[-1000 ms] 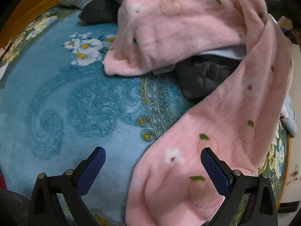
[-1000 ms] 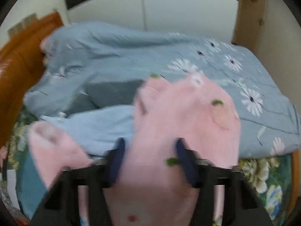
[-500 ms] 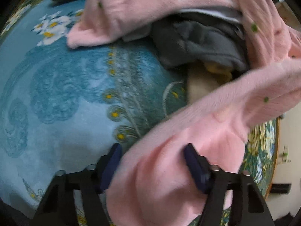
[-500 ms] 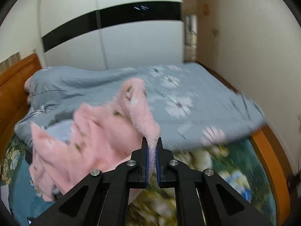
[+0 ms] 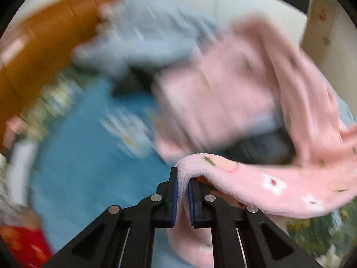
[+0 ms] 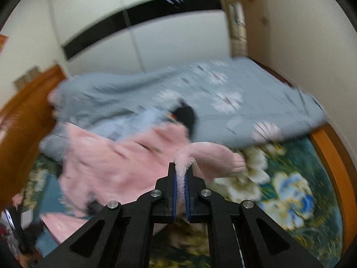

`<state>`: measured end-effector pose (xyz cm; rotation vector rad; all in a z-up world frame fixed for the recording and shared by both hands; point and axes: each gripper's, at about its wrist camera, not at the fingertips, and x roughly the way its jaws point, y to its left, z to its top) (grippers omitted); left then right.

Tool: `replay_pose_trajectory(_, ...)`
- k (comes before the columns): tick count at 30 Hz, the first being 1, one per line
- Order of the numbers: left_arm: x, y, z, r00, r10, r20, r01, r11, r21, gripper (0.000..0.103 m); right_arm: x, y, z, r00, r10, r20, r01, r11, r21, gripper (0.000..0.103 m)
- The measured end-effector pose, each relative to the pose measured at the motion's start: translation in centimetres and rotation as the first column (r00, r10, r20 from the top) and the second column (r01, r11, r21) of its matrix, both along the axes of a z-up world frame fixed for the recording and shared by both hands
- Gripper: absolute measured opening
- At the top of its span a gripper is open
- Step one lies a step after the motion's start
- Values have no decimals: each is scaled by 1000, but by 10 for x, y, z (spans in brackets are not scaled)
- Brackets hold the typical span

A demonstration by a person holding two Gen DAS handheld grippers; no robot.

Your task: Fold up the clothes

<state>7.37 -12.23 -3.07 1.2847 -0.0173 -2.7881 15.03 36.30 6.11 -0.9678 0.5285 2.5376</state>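
Pink fleece garment pinched by left gripper and right gripper, lifted off bed; unfolded, folding outstanding.

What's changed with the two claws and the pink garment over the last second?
The left claw, open a second ago, has shut on the pink fleece garment and lifted it. The right claw shut on another edge half a second ago and stays clamped. The rest of the pile remains on the bed.
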Motion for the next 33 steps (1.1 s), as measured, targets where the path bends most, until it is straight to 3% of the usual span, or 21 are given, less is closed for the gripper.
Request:
replay_pose_trajectory(3,18,-30,69,979,48,-200,-58,997,-43,9,5,-10,-12,999,20,34,-20,1000,-5,6)
replay_pose_trajectory(8,42,-45,54,980,67,-185,-76,996,-38,9,13,-27,-32,995,55,89,-54,998,-16,6)
replay_pose_trajectory(11,36,-40,-30,995,89,44,-86,995,-58,9,19,-33,-49,989,67,132,-63,998,-31,6)
replay_pose_trajectory(14,22,-40,-98,950,145,276,-139,989,-43,9,28,-27,-81,977,53,205,-40,997,-68,6)
replay_pose_trajectory(19,7,-19,-114,911,89,403,-77,996,-47,11,44,-16,-135,945,37,325,5,992,-127,6)
replay_pose_trajectory(22,11,-18,-136,846,48,531,-79,996,35,14,53,-10,-167,918,31,395,35,987,-158,6)
replay_pose_trajectory(24,16,-16,-142,801,14,598,-85,992,92,22,59,-5,-188,897,28,440,57,982,-178,6)
replay_pose_trajectory(25,18,-14,-141,797,-3,604,-82,990,112,28,62,-3,-199,886,27,463,68,980,-188,6)
replay_pose_trajectory(29,22,-19,-118,829,-76,555,-71,969,238,54,70,4,-234,844,29,536,103,971,-215,6)
replay_pose_trajectory(33,16,-50,-91,873,-96,478,-94,929,358,63,63,8,-237,836,39,547,95,972,-214,6)
